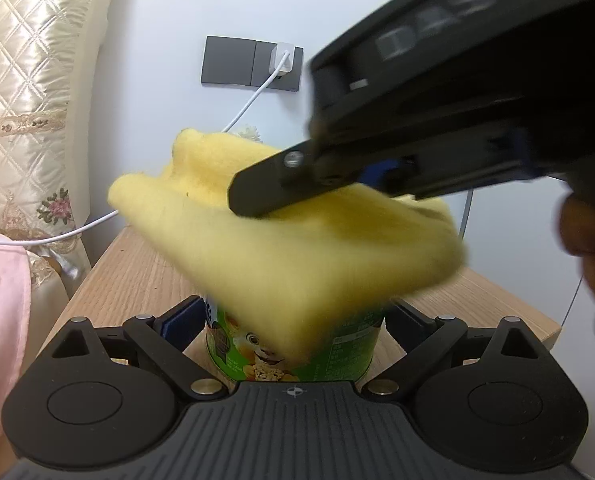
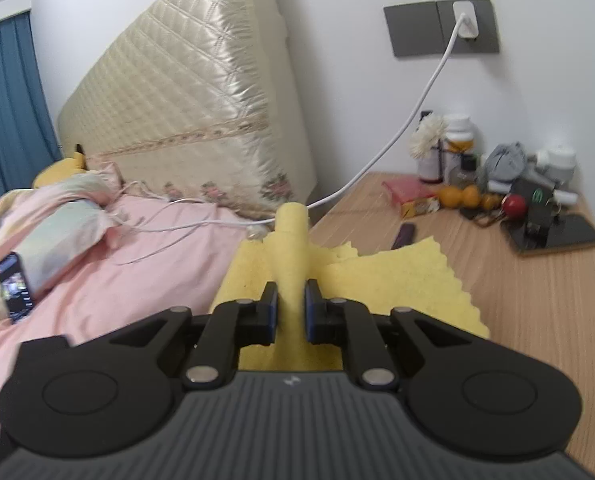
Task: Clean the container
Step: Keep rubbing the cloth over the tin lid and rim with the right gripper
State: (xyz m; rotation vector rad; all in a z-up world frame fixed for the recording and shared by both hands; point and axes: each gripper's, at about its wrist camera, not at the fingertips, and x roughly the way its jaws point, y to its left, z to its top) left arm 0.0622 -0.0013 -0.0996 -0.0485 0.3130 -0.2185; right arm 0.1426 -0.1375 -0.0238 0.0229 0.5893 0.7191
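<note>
Basically, left gripper (image 1: pixel 293 320) clamped the green can (image 1: pixel 297 354); right gripper (image 2: pixel 291 312) pinched the yellow cloth (image 1: pixel 289 240) atop it. Best wiped with the can kept steady.

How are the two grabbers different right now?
The right gripper is pinched shut on the yellow cloth; the left gripper is spread wide around the green can. The right one sits up over the can's top; the left one stays low at its sides. Both are black.
</note>
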